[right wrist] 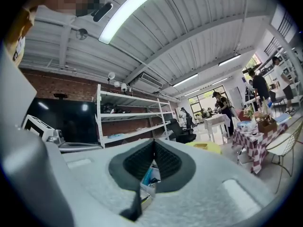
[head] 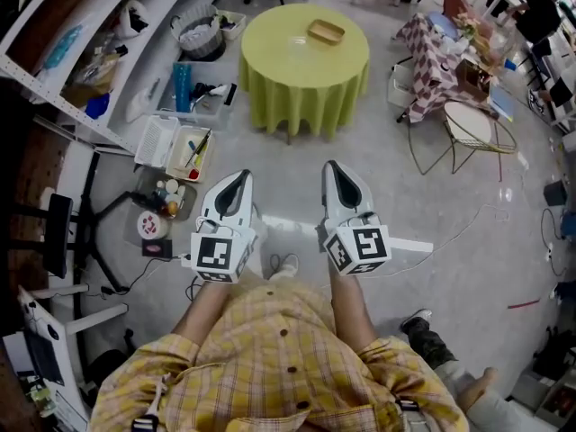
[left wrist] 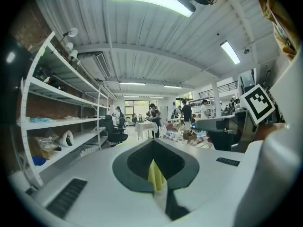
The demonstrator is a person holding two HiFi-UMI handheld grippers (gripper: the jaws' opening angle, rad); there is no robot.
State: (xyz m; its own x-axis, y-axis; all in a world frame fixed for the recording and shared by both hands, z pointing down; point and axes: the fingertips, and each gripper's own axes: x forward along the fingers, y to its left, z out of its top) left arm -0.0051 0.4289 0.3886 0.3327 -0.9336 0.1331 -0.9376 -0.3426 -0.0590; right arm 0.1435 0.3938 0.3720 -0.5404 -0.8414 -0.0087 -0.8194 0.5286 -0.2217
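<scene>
My left gripper (head: 237,181) and right gripper (head: 334,171) are held side by side at waist height over the concrete floor, both pointing ahead. Each one's jaws stand together with nothing gripped. In the left gripper view the left gripper (left wrist: 154,144) shows only a thin slit between its dark pads, with yellow-green cloth behind it. The right gripper (right wrist: 153,144) looks the same in its own view, with floor bins visible through the slit. Ahead stands a round table (head: 281,75) under a yellow-green cloth, carrying a shallow wooden tray (head: 326,32).
White shelving (head: 85,57) runs along the left, with plastic bins (head: 184,147) of small items on the floor beside it. At the right are a checked-cloth table (head: 434,61) and a wire chair (head: 472,133). A white cable (head: 468,228) crosses the floor. People (left wrist: 154,117) stand far off.
</scene>
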